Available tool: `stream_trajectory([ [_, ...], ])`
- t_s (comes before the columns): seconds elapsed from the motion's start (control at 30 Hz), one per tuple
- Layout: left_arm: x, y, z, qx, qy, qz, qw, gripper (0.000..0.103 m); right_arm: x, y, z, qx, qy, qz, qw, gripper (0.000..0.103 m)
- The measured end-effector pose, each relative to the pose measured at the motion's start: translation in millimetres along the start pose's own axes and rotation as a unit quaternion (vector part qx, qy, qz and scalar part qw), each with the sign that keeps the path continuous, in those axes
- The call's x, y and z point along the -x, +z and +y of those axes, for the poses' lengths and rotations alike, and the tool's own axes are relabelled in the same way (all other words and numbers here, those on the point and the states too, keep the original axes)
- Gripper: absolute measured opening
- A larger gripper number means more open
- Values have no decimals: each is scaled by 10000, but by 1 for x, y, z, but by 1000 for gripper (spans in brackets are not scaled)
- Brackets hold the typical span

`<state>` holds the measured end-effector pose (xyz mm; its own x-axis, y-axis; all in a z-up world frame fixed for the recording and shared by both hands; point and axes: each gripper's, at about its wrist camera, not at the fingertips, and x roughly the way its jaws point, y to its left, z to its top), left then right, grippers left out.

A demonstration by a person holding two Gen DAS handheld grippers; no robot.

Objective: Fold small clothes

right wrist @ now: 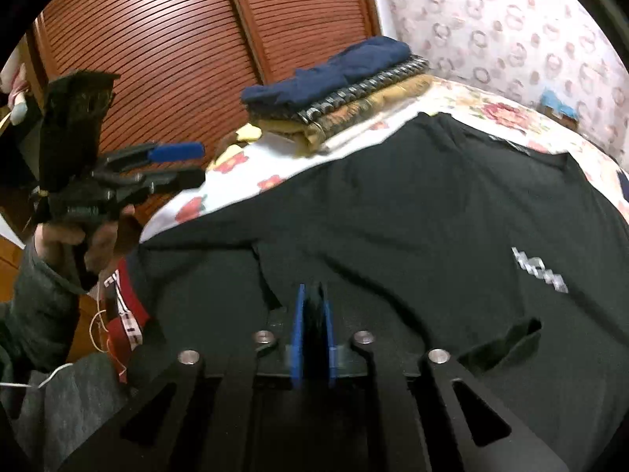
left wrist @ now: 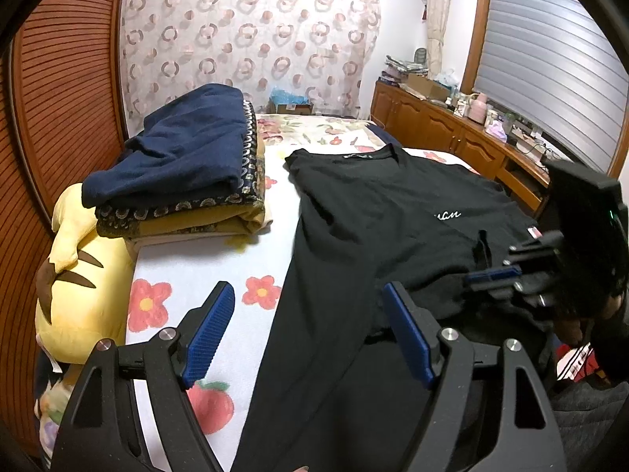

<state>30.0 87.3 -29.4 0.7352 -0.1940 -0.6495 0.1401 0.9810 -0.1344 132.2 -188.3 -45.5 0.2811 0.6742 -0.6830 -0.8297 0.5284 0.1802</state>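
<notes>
A black T-shirt (left wrist: 393,212) with small white lettering lies spread front-up on the flowered bed sheet (left wrist: 204,275), collar at the far end. My left gripper (left wrist: 310,314) hovers open over the shirt's near left edge, its blue pads wide apart and gripping nothing. It also shows at the left of the right wrist view as the left gripper (right wrist: 188,165), held in a hand. My right gripper (right wrist: 312,330) sits at the near hem of the T-shirt (right wrist: 412,216). Its blue pads are close together with black cloth pinched between them. From the left wrist, the right gripper (left wrist: 491,275) is low at the shirt's right side.
A stack of folded clothes (left wrist: 177,165), navy on top, lies on the bed's far left beside a yellow plush toy (left wrist: 78,275). Louvered wooden doors (right wrist: 177,39) stand on the left. A cluttered wooden cabinet (left wrist: 452,129) runs along the right. A red garment (right wrist: 125,314) hangs off the near bed edge.
</notes>
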Motion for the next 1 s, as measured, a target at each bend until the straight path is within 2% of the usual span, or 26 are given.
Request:
stream_trajectory([
  [0.1, -5, 4, -6, -47, -34, 22, 10000, 79, 13, -8, -3, -82, -117, -51, 9999, 35],
  [0.2, -15, 9, -16, -150, -93, 82, 9998, 79, 23, -11, -13, -166, -438, -171, 9988, 46],
  [0.43, -47, 25, -39, -376, -344, 271, 9983, 78, 33, -12, -42, -464, -1088, -366, 9923, 46],
  [0.5, -60, 34, -46, -496, -446, 338, 9972, 67, 33, -12, -49, -549, -1236, -419, 9899, 46],
  [0.6, -78, 46, -53, -581, -527, 464, 9958, 57, 38, -17, -58, -662, -1560, -483, 9843, 46],
  [0.7, -98, 62, -57, -636, -522, 541, 9951, 53, 43, -25, -63, -790, -1805, -506, 9791, 46],
  [0.87, -137, 86, -62, -615, -487, 706, 9944, 52, 47, -40, -76, -992, -2202, -429, 9694, 46],
  [1.0, -170, 99, -63, -634, -314, 922, 9932, 47, 40, -38, -81, -1102, -2404, -322, 9638, 46],
])
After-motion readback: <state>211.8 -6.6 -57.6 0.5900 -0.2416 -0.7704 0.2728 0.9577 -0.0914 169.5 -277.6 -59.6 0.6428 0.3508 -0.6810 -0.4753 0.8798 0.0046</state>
